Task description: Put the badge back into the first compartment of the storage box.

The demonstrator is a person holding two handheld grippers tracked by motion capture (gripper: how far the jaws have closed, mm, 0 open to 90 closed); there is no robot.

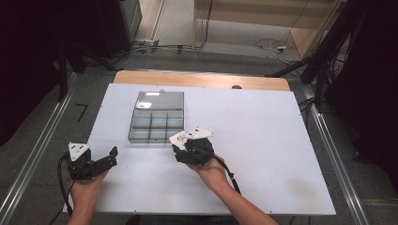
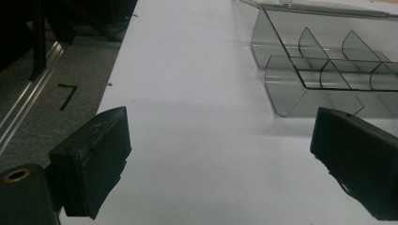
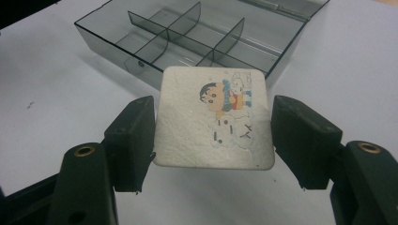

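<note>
Your right gripper [image 3: 213, 140] is clamping a white square coaster [image 3: 213, 117] btwn its jaws, gripping it by two opposite edges, printed face up toward the cam. In the high view that same right gripper [image 1: 187, 143] is holding the coaster [image 1: 178, 138] just beside the near right corner of the clear compartment box [image 1: 156, 123], not yet over any cell.

Your left gripper [image 2: 220, 154] is sitting w/ jaws spread wide, nothing btwn them, just bare white table [image 2: 197, 93] showing in the gap. In the high view the left gripper [image 1: 101, 159] is resting near the table's left edge, well apart from the box.

Progress, as I'm judging it: pickup is done, placement isn't. The box [image 3: 197, 37] is lying open, lid flipped back, and the cells I can see are looking empty. You're still needing to carry the coaster over and set it in or on, prob.

Print on the coaster: a cartoon kid w/ a small white dog, plus a few letters below, possibly "Y" and "X"; rest is too faint to read. A black "7" mark [image 2: 68, 96] is showing on the floor left of the table.
</note>
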